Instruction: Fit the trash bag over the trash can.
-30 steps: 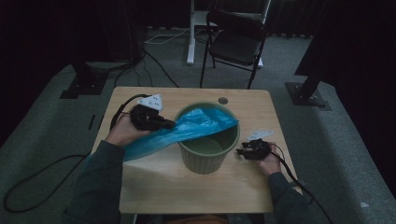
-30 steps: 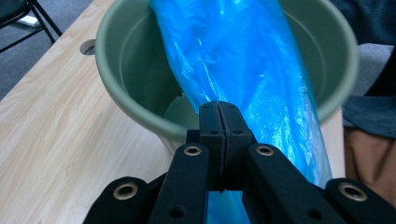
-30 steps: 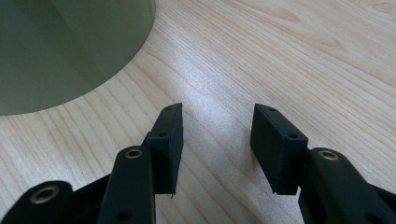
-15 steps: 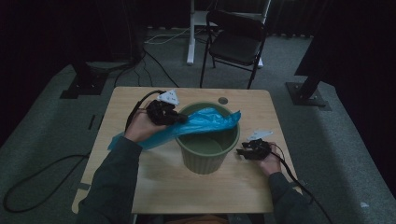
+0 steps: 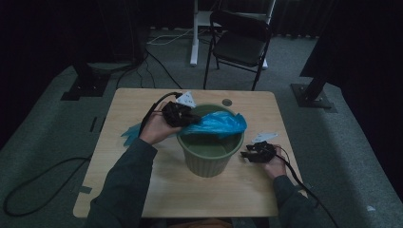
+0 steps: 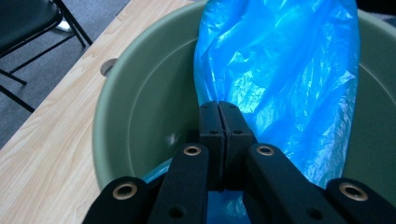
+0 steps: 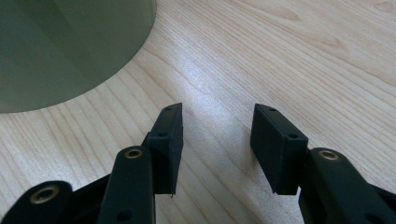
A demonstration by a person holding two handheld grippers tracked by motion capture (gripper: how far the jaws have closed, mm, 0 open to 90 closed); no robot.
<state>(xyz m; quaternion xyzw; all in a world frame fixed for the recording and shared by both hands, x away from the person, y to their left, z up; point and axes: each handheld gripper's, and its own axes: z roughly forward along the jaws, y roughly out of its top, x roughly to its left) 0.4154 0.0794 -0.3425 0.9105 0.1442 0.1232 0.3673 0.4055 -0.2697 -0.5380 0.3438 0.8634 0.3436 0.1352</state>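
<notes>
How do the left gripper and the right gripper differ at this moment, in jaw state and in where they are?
The left gripper has its jaws shut on the blue plastic bag; the right gripper has its jaws open with nothing between them. The left gripper sits at the rim of the green bin, over its opening; the right gripper rests low over the bare table beside the bin's wall. Both have black jaws and are hand-held.

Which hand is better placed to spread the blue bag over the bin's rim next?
Likely left: the left gripper is shut on the blue bag at the green bin rim. The right gripper rests open on the table, beside the bin.
</notes>
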